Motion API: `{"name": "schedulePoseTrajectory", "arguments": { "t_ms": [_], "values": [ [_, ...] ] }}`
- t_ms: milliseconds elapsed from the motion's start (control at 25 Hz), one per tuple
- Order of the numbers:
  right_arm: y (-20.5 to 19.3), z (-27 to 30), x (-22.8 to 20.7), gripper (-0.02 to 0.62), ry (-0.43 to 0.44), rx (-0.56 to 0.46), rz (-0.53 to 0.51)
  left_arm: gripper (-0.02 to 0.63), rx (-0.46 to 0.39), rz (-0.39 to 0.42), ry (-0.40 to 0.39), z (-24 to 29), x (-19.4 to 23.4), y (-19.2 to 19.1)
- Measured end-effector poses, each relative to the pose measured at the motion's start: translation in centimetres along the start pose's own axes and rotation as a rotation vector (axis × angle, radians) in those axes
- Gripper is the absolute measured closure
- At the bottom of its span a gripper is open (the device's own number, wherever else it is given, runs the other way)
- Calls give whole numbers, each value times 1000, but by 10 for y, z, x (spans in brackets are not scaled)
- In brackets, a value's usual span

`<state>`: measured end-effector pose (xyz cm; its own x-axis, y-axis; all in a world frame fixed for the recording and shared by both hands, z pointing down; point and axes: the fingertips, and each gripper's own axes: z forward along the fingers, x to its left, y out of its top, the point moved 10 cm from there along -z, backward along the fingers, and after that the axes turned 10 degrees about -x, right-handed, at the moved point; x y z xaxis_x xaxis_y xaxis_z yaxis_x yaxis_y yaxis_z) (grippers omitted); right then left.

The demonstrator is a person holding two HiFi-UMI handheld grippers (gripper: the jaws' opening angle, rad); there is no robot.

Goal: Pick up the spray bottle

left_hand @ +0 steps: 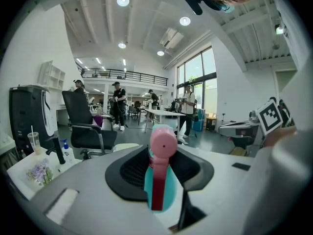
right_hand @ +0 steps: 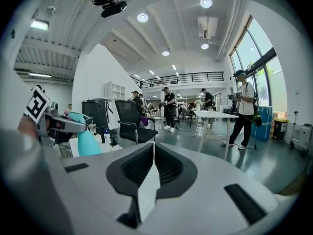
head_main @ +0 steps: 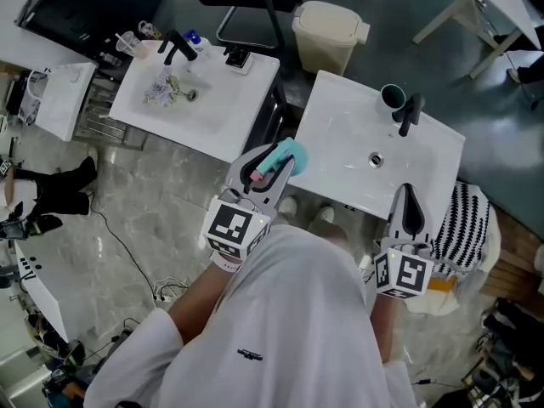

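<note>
The spray bottle [head_main: 291, 153] has a teal body and a pink trigger head. It is off the surfaces, held over the gap between two white sinks, with my left gripper [head_main: 270, 172] shut on it. In the left gripper view the bottle [left_hand: 157, 180] stands upright between the black pads, pink head towards the camera. My right gripper [head_main: 409, 198] hangs over the front edge of the right sink, shut and holding nothing; its pads [right_hand: 168, 168] meet in the right gripper view. That view also shows the teal bottle [right_hand: 88, 140] at the left.
The right white sink [head_main: 340, 134] has a black tap [head_main: 410, 114] and a teal cup [head_main: 393, 96]. The left sink [head_main: 212, 109] carries a black tap [head_main: 177, 46], flowers [head_main: 166, 88] and small items. A cream bin [head_main: 327, 32] and office chair stand behind. Striped cloth [head_main: 464, 223] hangs at right.
</note>
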<state>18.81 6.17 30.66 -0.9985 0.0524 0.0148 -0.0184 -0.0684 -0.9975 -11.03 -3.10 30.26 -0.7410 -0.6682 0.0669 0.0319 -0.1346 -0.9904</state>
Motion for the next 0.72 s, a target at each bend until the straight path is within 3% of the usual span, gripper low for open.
{"name": "schedulePoseTrajectory", "arguments": {
  "t_ms": [720],
  "values": [
    [3,-15,3,588,-3,-12,3,477,15,21,-41,-2,-18,-4]
  ]
}}
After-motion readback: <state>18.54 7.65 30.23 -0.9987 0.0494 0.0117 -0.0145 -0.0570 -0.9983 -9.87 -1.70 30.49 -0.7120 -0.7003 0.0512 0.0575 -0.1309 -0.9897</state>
